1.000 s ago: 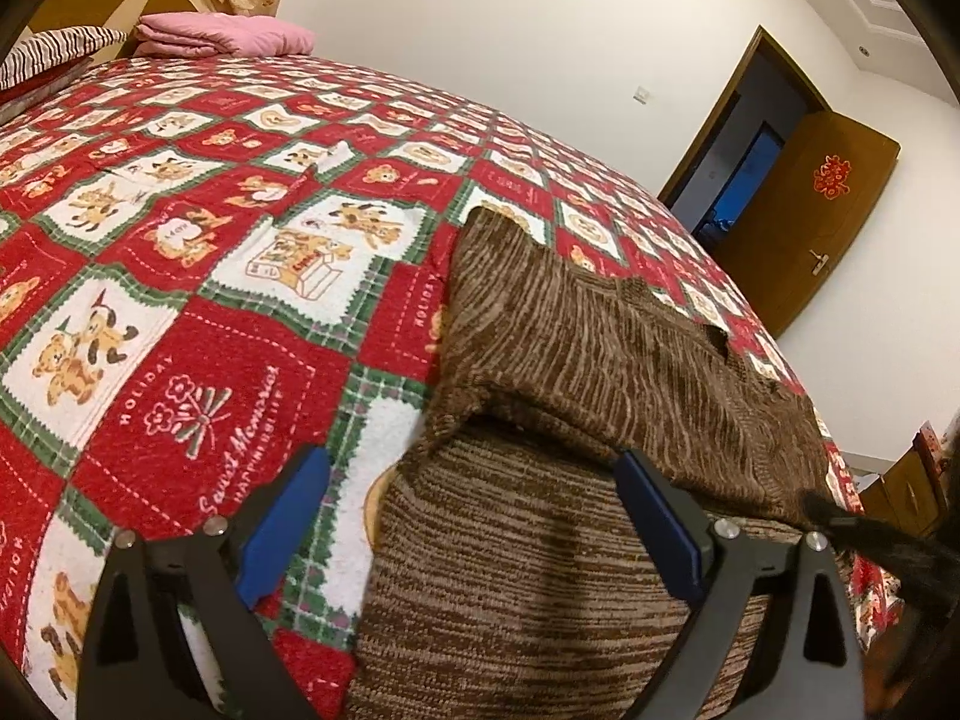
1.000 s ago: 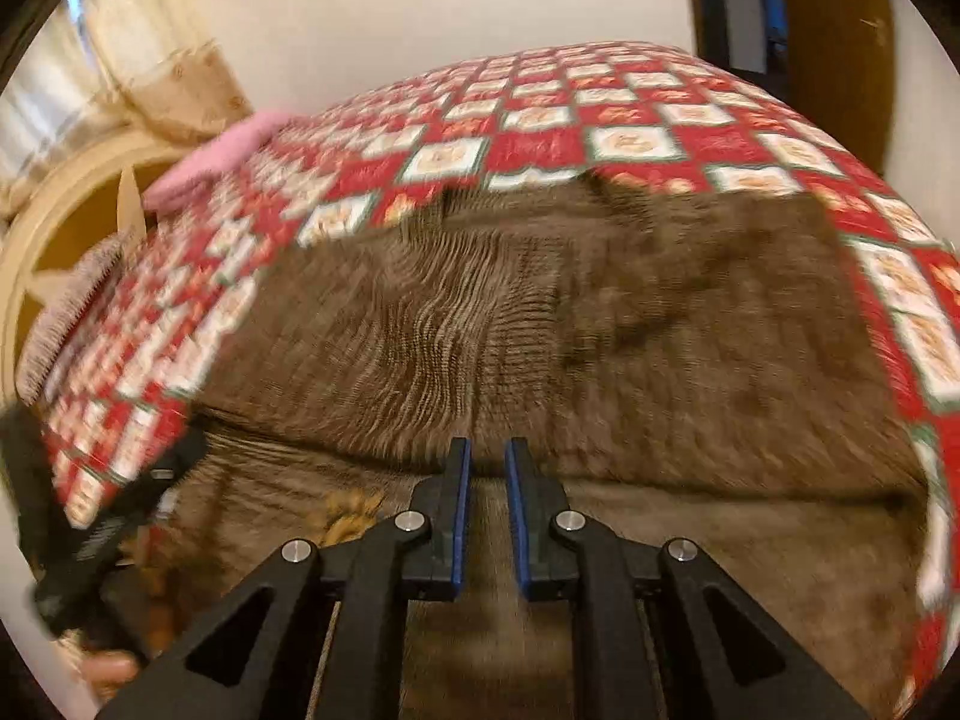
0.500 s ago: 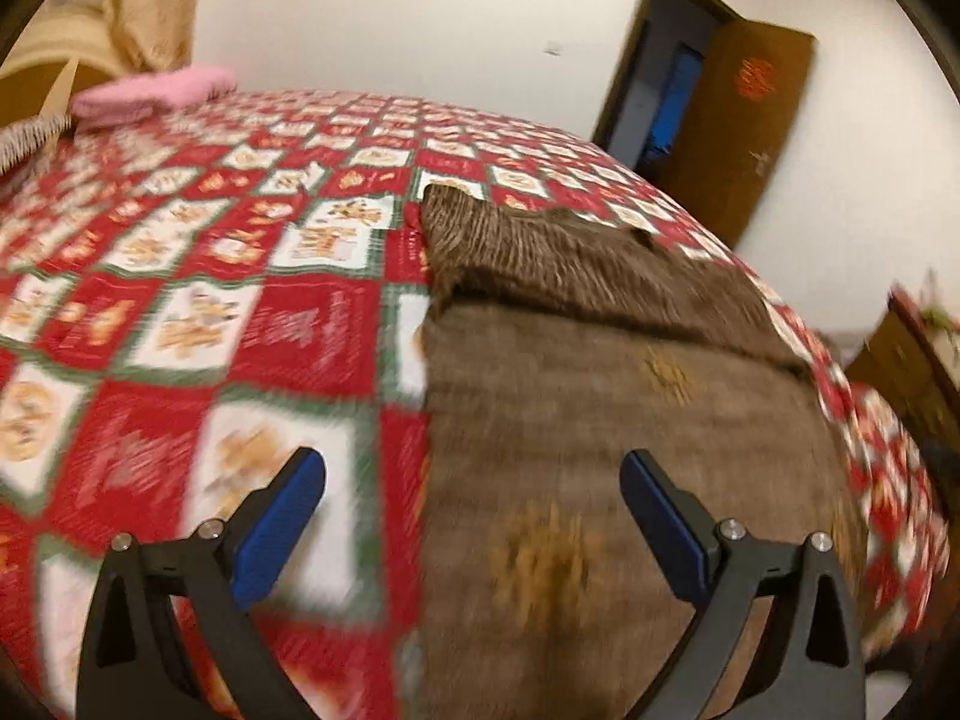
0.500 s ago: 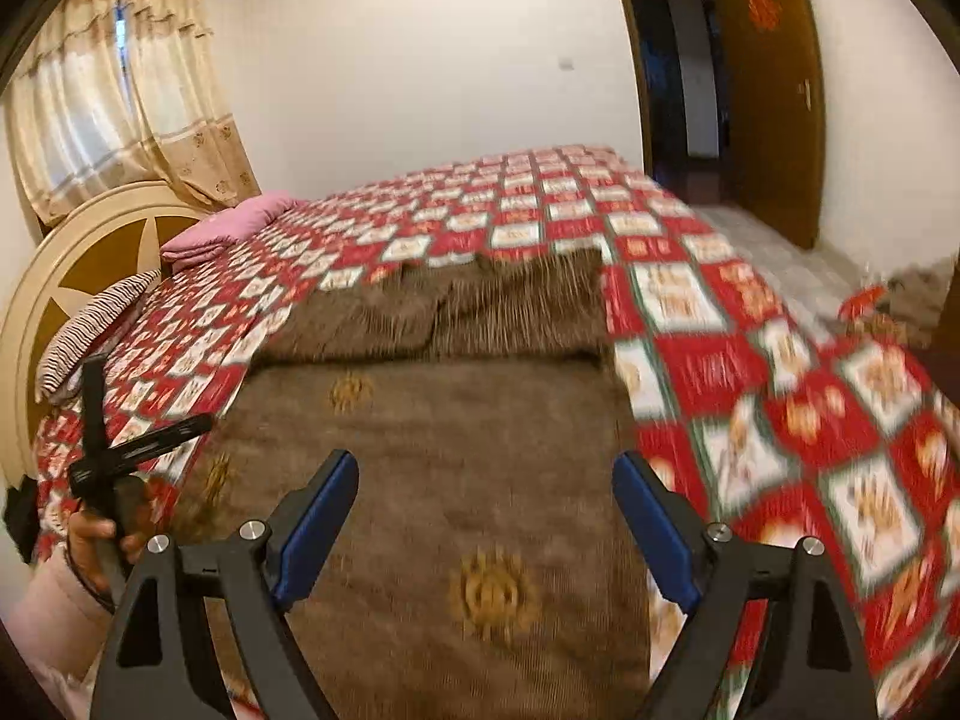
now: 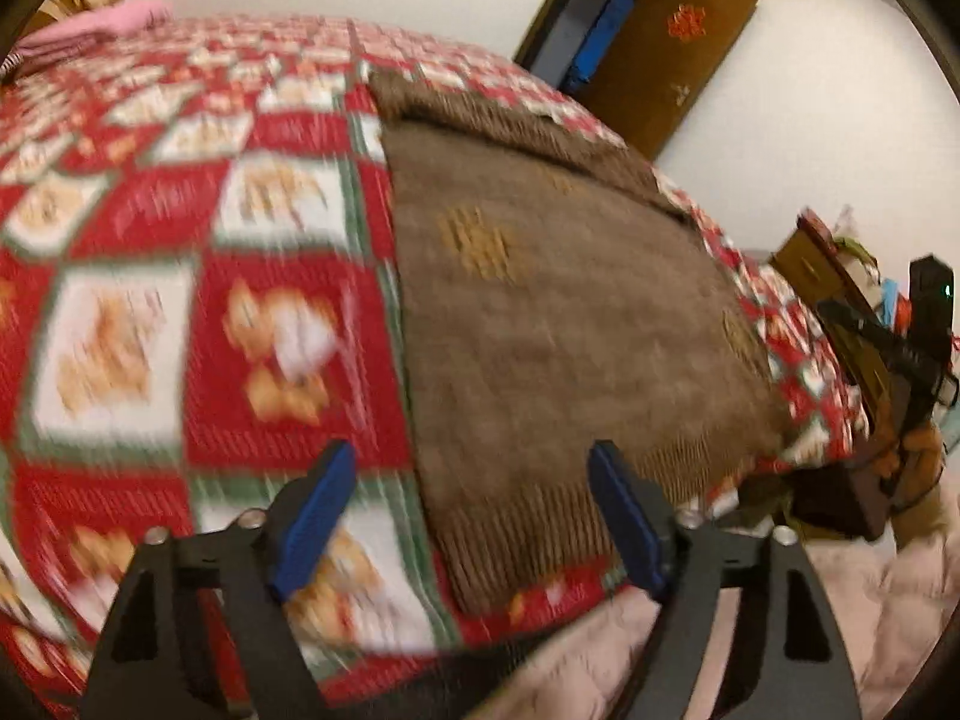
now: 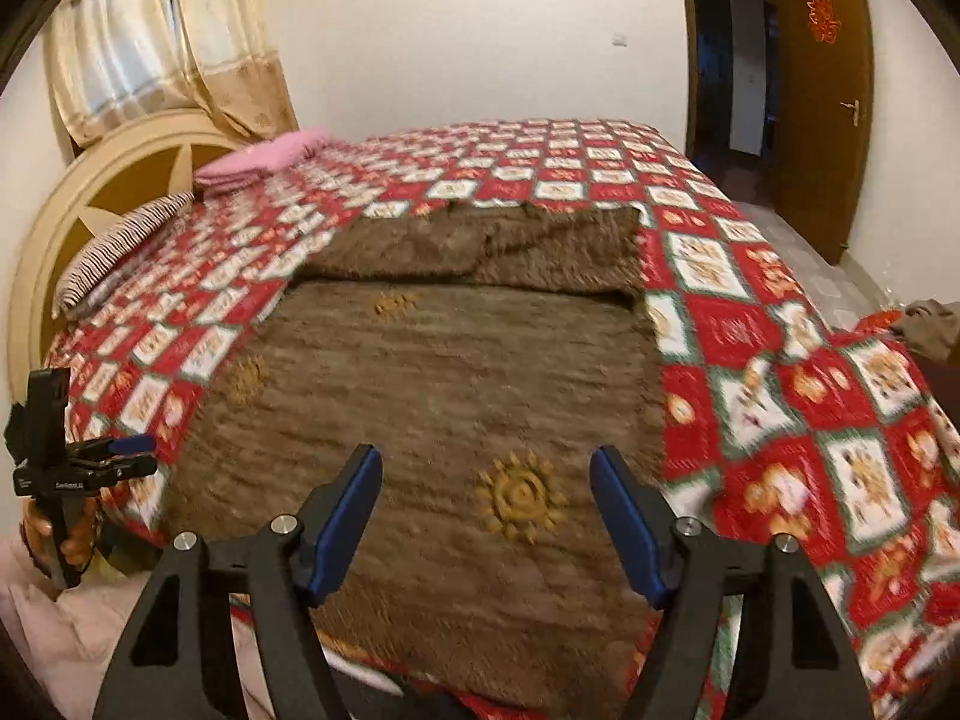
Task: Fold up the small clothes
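A brown knit sweater (image 6: 450,372) with golden sun motifs lies flat on the bed, its far end folded back over itself. In the left wrist view the sweater (image 5: 540,300) runs away from its ribbed hem at the near bed edge. My left gripper (image 5: 468,516) hovers over the hem's left corner. Its jaws are closing, with the corner under the gap and no pad touching it. My right gripper (image 6: 486,516) hangs over the near right part of the sweater. Its jaws are closing too, clear of the cloth. A hand holds the left gripper (image 6: 129,450) at the bed's left edge.
The red, white and green bedspread (image 6: 780,420) covers the whole bed. A pink folded cloth (image 6: 264,159) and a striped pillow (image 6: 120,246) lie by the headboard. Another brown garment (image 6: 930,324) sits at the far right edge. An open wooden door (image 6: 822,96) stands behind.
Both grippers have drawn back from the folded far end to the near bed edge. The right gripper went from shut to open. The left jaws have narrowed a little.
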